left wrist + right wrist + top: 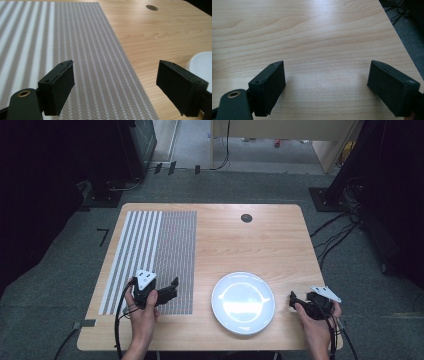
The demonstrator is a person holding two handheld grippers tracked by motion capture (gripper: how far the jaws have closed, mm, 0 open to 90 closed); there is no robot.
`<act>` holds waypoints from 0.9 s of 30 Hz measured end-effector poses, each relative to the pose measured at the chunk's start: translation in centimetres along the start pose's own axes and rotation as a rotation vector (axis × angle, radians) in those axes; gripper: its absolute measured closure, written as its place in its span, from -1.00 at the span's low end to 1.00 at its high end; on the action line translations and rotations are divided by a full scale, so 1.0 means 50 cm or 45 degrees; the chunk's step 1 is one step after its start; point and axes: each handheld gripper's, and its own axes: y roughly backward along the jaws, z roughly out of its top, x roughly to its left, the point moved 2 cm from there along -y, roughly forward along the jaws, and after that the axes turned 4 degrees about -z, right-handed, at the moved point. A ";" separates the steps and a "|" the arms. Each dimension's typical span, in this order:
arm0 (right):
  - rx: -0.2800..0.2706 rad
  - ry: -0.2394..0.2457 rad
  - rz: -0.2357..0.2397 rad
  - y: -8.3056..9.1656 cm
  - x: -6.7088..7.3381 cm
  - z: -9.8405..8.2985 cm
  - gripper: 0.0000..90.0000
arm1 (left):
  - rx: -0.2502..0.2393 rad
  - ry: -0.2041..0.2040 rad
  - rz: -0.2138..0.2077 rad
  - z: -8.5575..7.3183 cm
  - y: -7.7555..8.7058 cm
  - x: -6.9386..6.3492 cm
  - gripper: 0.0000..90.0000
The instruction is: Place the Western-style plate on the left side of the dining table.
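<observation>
Both grippers rest low at the near edge of the table, jaws spread wide and holding nothing: left gripper over the striped mat, right gripper on bare wood just right of the white plate. Looks like a start pose, nothing grasped yet. Next move probably calls for reaching inward to the plate, which sits between them near the front edge.

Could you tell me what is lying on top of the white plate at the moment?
The white plate holds nothing; its face shows bare with a glare. What lies beneath it is covered.
</observation>
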 end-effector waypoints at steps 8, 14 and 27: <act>-0.069 -0.010 0.045 0.032 0.021 0.014 -0.64 | 0.082 -0.049 -0.131 -0.024 -0.033 -0.068 -0.69; -0.118 0.005 0.136 0.062 0.062 0.021 -0.59 | 0.089 -0.075 -0.181 -0.037 -0.039 -0.102 -0.69; -0.163 0.041 0.351 0.099 0.109 0.017 0.08 | 0.135 -0.150 -0.206 -0.064 -0.058 -0.156 -0.65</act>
